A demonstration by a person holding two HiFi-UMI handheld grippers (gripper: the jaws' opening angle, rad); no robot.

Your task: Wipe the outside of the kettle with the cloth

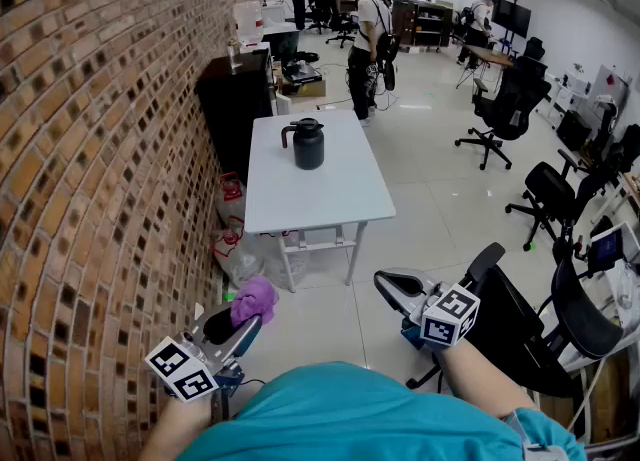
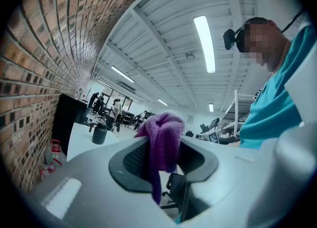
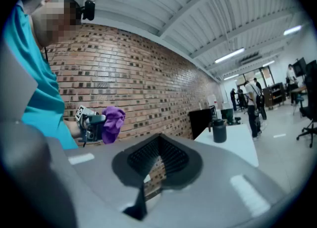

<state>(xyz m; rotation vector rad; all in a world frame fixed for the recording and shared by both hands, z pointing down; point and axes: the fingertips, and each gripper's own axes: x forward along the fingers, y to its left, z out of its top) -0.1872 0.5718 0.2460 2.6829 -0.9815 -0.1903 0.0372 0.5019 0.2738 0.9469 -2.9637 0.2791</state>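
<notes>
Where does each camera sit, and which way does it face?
Head view: on the person's head, facing forward and down at the dark lidded kettle on the white table; teal shirt, left gripper, right gripper below.
Left gripper view: rides the left gripper, tilted up toward the ceiling; its fingers pinch the purple fleecy cloth; shirt at right.
Right gripper view: rides the right gripper, facing the brick wall; fingers together, empty; shirt at left.
Shared: all three show kettle and cloth.
</notes>
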